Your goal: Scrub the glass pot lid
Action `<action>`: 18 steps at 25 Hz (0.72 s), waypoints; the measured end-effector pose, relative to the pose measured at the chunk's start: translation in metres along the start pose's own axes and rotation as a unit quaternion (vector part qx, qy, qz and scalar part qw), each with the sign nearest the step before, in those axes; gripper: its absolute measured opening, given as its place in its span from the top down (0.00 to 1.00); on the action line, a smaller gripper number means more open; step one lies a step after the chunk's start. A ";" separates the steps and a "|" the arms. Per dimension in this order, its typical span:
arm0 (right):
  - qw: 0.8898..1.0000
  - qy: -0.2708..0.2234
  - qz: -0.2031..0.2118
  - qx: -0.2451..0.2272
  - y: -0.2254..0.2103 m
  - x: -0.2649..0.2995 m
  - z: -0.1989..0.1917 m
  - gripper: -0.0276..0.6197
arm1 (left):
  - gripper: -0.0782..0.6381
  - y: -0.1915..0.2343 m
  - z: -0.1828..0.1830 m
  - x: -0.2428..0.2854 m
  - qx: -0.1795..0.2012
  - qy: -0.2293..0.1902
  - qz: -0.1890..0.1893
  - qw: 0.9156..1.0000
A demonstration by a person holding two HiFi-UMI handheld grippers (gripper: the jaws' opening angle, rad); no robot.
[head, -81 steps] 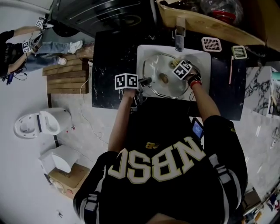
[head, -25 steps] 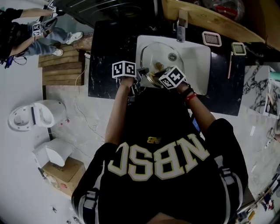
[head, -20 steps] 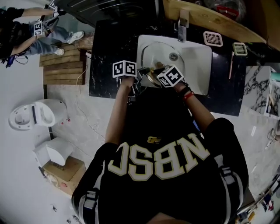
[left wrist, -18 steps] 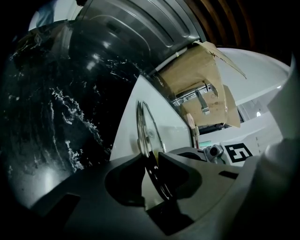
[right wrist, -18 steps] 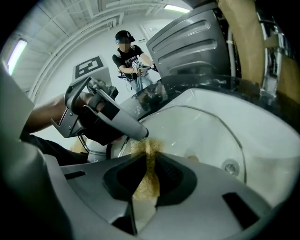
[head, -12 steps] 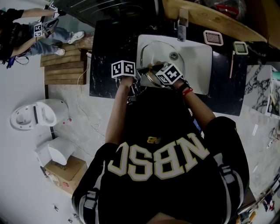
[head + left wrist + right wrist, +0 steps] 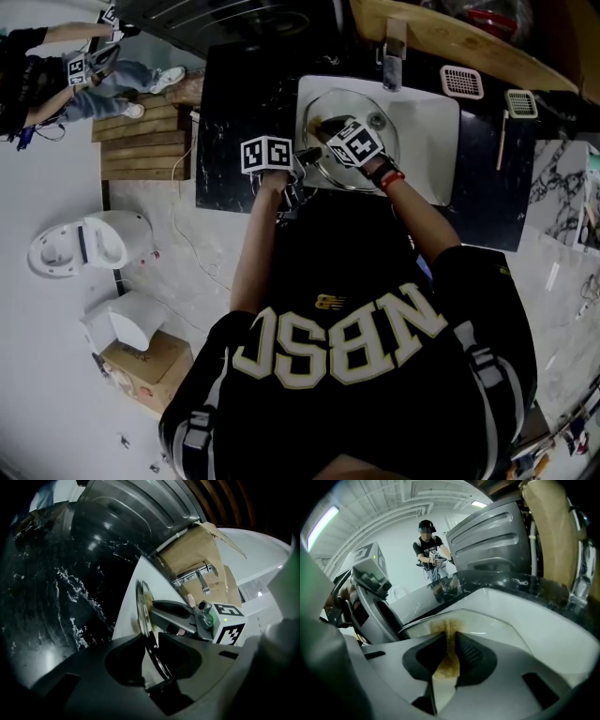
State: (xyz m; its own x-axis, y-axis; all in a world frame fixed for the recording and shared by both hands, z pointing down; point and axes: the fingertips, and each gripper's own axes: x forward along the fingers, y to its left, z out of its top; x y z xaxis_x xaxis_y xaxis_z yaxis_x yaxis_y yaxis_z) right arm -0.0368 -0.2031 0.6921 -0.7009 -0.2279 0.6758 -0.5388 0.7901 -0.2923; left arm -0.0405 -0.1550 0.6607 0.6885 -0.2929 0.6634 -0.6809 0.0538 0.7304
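Right gripper point(image 7: 325, 128), clamped on sponge point(image 7: 446, 644), had swept across the glass lid point(image 7: 373, 159); left gripper point(image 7: 306, 156) pinched its rim; scrubbing ongoing

Right gripper point(image 7: 325, 127) slid farther up the lid point(image 7: 386, 142).

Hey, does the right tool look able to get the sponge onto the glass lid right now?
Probably yes. The right tool grips the sponge, whose tip appears to touch the lid. The left tool clamps the lid by its edge, and nothing sits between them.
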 end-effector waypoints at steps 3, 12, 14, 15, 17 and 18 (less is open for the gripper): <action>1.000 -0.007 -0.020 -0.002 -0.011 0.006 0.007 0.85 | 0.75 0.000 0.001 0.000 0.009 0.002 0.003 1.000; 0.997 0.014 -0.072 0.012 -0.051 0.029 0.008 0.85 | 0.73 -0.002 -0.001 0.000 -0.001 0.003 -0.005 1.000; 0.997 0.014 -0.073 0.032 -0.059 0.032 0.003 0.84 | 0.73 -0.001 -0.001 -0.001 -0.009 0.002 -0.007 1.000; 0.996 0.014 -0.077 0.035 -0.064 0.032 0.003 0.84 | 0.73 -0.001 -0.001 -0.001 -0.011 0.003 -0.008 1.000; 0.995 0.015 -0.087 0.039 -0.074 0.031 0.002 0.84 | 0.72 -0.001 0.000 -0.001 -0.013 0.004 -0.008 1.000; 0.995 0.017 -0.093 0.039 -0.081 0.030 0.001 0.84 | 0.72 -0.001 0.000 -0.001 -0.014 0.005 -0.008 1.000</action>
State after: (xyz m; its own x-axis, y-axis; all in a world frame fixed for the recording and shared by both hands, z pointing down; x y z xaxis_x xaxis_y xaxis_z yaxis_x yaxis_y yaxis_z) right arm -0.0150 -0.2743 0.7350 -0.5709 -0.3451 0.7449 -0.6929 0.6892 -0.2118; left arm -0.0405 -0.1544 0.6595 0.7016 -0.2842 0.6534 -0.6627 0.0766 0.7449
